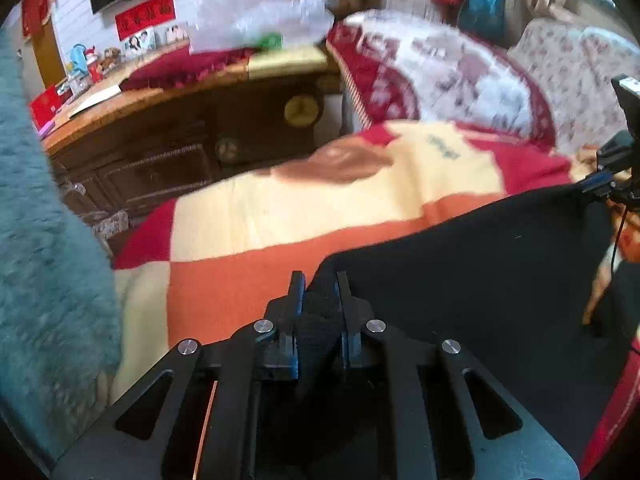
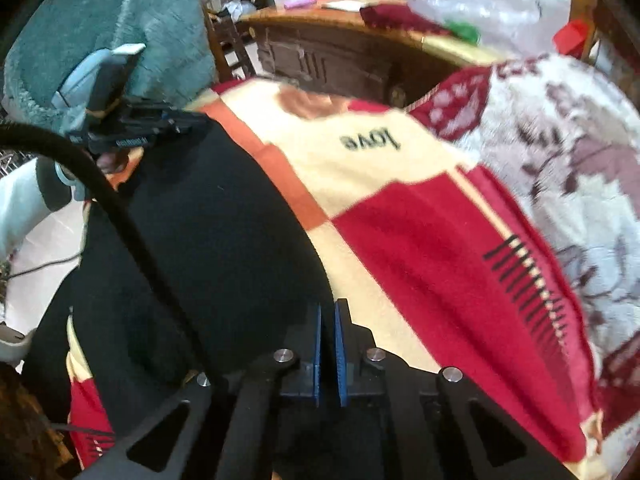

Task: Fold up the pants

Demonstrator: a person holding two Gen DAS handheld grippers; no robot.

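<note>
Black pants [image 1: 480,264] lie on a red, orange and cream blanket [image 1: 280,220]. My left gripper [image 1: 319,280] is shut on a thick fold of the pants' near edge, with black cloth bunched between its fingers. In the right wrist view the pants [image 2: 200,220] fill the left half. My right gripper [image 2: 328,312] is shut at the pants' edge on the blanket [image 2: 400,220]; the cloth between its blue pads is hard to see. The other gripper [image 2: 132,128] holds the far corner of the pants. The right gripper also shows in the left wrist view [image 1: 604,184] at the pants' far corner.
A dark wooden cabinet [image 1: 180,152] stands beyond the blanket, with a clear plastic bag [image 1: 256,20] and clutter on top. A red and white patterned quilt [image 1: 440,72] lies at the back right. A teal fuzzy sleeve [image 1: 40,240] fills the left edge. A black cable [image 2: 120,220] crosses the pants.
</note>
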